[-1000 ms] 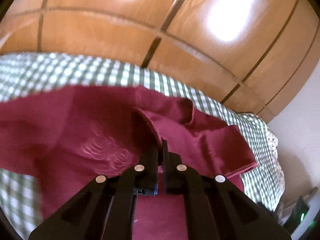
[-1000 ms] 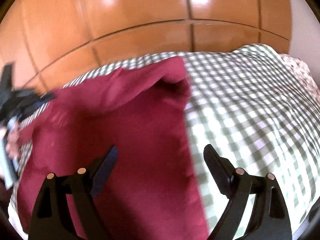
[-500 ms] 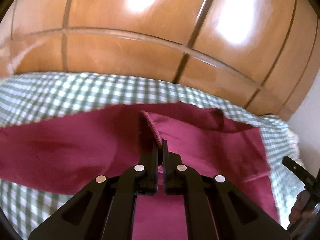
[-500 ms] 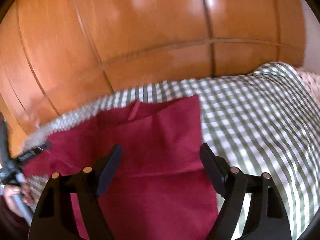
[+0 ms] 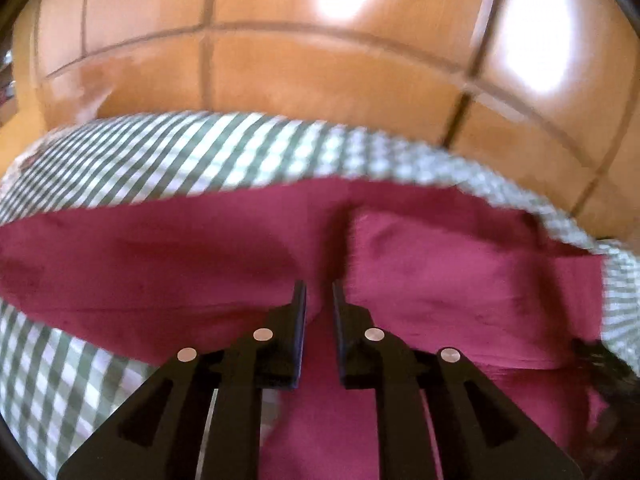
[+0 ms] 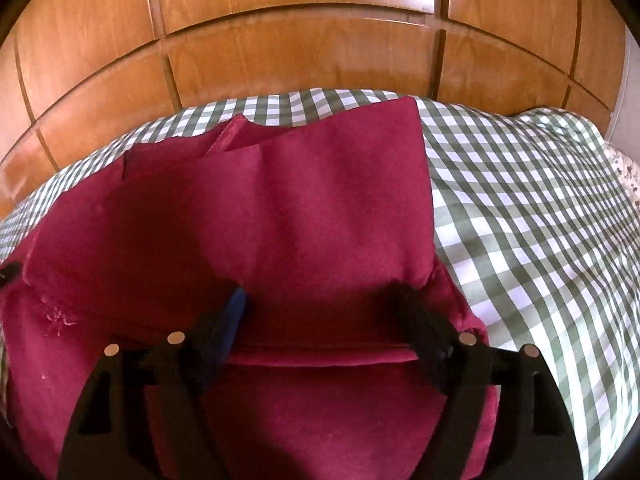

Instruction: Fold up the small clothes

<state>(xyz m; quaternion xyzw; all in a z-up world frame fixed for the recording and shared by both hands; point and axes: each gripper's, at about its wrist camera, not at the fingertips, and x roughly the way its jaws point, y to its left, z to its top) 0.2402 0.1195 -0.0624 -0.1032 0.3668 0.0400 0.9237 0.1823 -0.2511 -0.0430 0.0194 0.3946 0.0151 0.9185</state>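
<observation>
A dark red garment [image 6: 280, 220] lies partly folded on a green-and-white checked bed cover [image 6: 520, 200], in front of wooden cupboard doors [image 6: 300, 48].

Left wrist view: the left tongs [image 5: 319, 292] stand with a narrow gap between their tips and are opening. The red cloth shows in the gap, but the pads do not press on it. A raised fold edge [image 5: 352, 236] runs toward 12 o'clock from the tips. The view is blurred.

Right wrist view: the right tongs [image 6: 320, 300] are spread wide and opening, both tips over the red cloth without pinching it. A folded hem [image 6: 320, 356] lies between the fingers. The bare checked cover extends toward 3 o'clock; a faint embroidered mark [image 6: 56, 318] sits at 9 o'clock.
</observation>
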